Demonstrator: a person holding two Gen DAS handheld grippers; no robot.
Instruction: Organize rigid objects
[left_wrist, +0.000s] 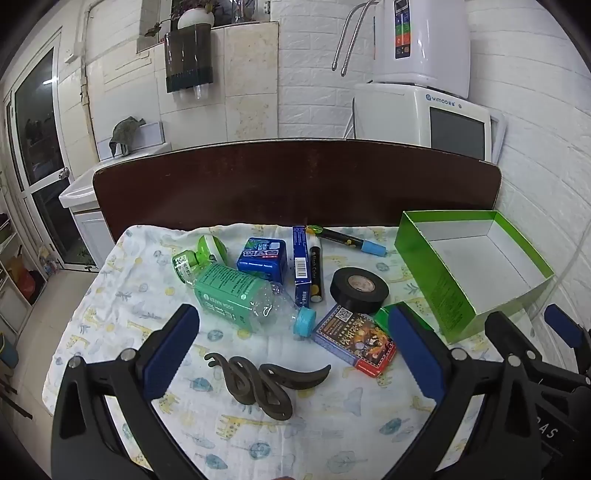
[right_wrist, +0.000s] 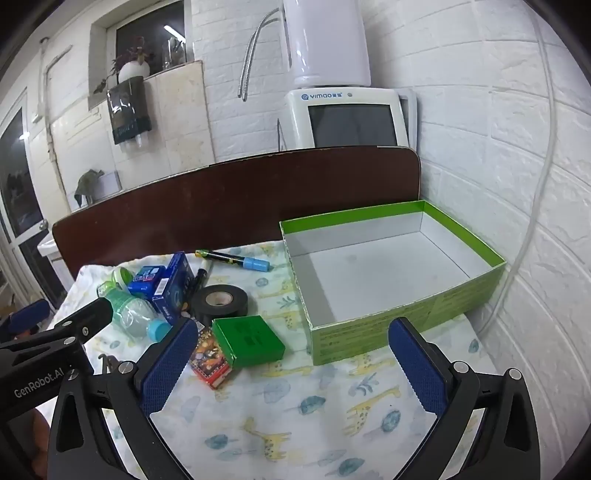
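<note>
In the left wrist view the left gripper (left_wrist: 291, 352) hangs over a giraffe-print cloth (left_wrist: 332, 424), its jaws spread as wide as they go and holding nothing. Counted on the cloth: one clear soda-water bottle (left_wrist: 243, 295) lying on its side with a blue cap, one small green bottle (left_wrist: 186, 264), one green round lidded container (left_wrist: 210, 245), one blue tin (left_wrist: 263, 258), one long blue carton (left_wrist: 301, 258), two markers, a black-and-white one (left_wrist: 317, 275) and a black one with a blue cap (left_wrist: 347, 239), one roll of black tape (left_wrist: 359, 287), one card box (left_wrist: 356, 341), and one dark metal hook-shaped piece (left_wrist: 258, 380). The metal piece lies low between the two blue pads; the card box sits just inside the right pad. One empty green cardboard box (left_wrist: 436, 280) stands at the right. In the right wrist view the right gripper (right_wrist: 293, 363) is likewise fully open and empty. Here one flat green square box (right_wrist: 249, 341) rests against the card box (right_wrist: 208, 360), both just beside the left pad, with the tape roll (right_wrist: 219, 299) above them. The green cardboard box (right_wrist: 369, 332) fills the centre right, its near wall above the gap between the jaws. The left gripper (right_wrist: 92, 314) shows at the left edge.
</note>
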